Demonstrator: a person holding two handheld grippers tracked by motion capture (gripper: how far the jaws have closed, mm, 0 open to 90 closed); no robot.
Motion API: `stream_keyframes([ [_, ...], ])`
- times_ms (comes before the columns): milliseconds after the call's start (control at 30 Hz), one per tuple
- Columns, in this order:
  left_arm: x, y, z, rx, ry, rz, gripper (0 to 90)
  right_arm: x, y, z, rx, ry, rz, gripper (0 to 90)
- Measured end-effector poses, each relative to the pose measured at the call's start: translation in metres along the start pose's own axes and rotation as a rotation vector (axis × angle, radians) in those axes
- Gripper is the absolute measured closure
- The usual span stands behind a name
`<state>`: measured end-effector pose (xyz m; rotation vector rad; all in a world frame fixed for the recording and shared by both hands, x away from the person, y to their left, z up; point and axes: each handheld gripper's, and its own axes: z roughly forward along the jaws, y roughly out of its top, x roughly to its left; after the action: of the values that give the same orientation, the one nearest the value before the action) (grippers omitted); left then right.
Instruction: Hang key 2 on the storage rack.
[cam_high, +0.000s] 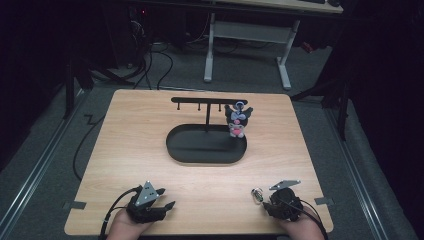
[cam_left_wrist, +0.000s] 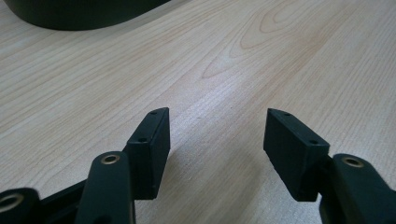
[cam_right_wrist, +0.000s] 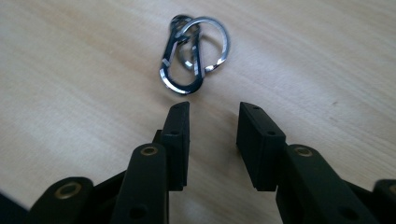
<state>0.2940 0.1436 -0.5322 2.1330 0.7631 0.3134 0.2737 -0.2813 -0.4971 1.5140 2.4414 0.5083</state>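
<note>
Your right claw is spread just short of the carabiner. It looks light, stiff and slippery; pinch its flat side. Left claw is spread, empty.

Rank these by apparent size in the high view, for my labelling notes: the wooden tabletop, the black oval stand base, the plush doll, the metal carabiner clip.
1. Wooden tabletop
2. Black oval stand base
3. Plush doll
4. Metal carabiner clip
</note>
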Motion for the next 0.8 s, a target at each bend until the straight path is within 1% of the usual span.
stream_keyframes([
  [100,0.000,0.000,0.000,0.002,-0.001,0.002,41.8,0.002,0.009,-0.001,0.057,0.009,-0.030,62.6],
  [133,0.000,0.000,0.000,0.001,-0.001,0.002,41.8,0.003,0.011,0.000,0.065,0.011,-0.040,62.3],
  [233,0.000,0.000,-0.001,-0.002,0.000,0.003,41.7,0.007,0.024,0.002,0.120,0.012,-0.070,59.7],
  [367,0.002,0.000,-0.004,-0.007,0.002,-0.001,41.8,0.012,0.039,0.006,0.163,-0.012,-0.121,59.0],
  [500,0.003,-0.001,-0.005,-0.012,0.005,-0.007,41.8,0.014,0.050,0.011,0.207,-0.012,-0.146,58.4],
  [600,0.003,-0.001,-0.005,-0.012,0.004,-0.004,41.8,0.014,0.055,0.015,0.232,0.000,-0.153,58.5],
  [667,0.003,0.000,-0.005,-0.011,0.003,-0.003,41.8,0.013,0.059,0.017,0.249,0.014,-0.160,59.5],
  [700,0.003,0.000,-0.005,-0.011,0.004,-0.003,41.8,0.013,0.061,0.018,0.259,0.024,-0.169,61.5],
  [733,0.003,0.000,-0.005,-0.010,0.001,-0.002,41.8,0.011,0.064,0.018,0.269,0.026,-0.166,67.8],
  [800,0.002,0.000,-0.005,-0.009,0.000,0.000,41.8,0.011,0.064,0.019,0.270,0.032,-0.162,68.9],
])
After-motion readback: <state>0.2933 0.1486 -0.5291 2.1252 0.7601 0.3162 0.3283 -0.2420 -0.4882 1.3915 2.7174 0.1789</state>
